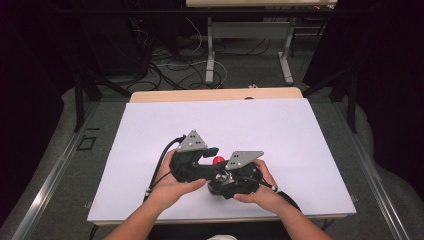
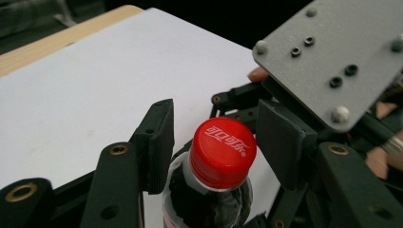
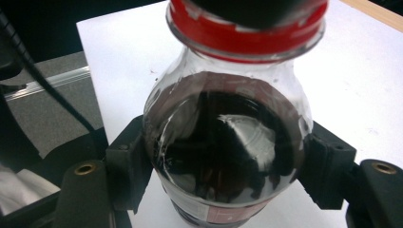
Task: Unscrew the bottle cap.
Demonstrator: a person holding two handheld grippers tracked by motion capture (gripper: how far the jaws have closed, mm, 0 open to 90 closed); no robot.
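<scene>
Bottle (image 3: pixel 223 142), clear plastic with dark cola inside, stands upright on the white table top (image 1: pixel 280 130), its long axis vertical, and it sits between both sets of tongs at once. The right gripper (image 3: pixel 223 166) is clamped on the bottle's body: its 2 black pads press against the round shoulder from either side, and the right hand holds it level just above the table. The red cap (image 2: pixel 222 153) rises straight above that grip. The left gripper (image 2: pixel 216 142) comes at the cap from higher up, and its jaws stand apart with the cap between them; a gap shows on each side, so the pads do not press on it. The cap therefore lies directly ahead of the left tongs and directly above the right ones, and the left hand is the nearer one to it. By my judgement the work in hand is turning the cap, so the next move would call for the left jaws to close squarely on the cap's ribbed side while the right grip keeps the bottle from spinning.

The white sheet covers a pale wooden table. Beyond it lie a grey floor, loose cables (image 1: pixel 175 70) and the legs of another table (image 1: pixel 210 55), with dark curtains around.
</scene>
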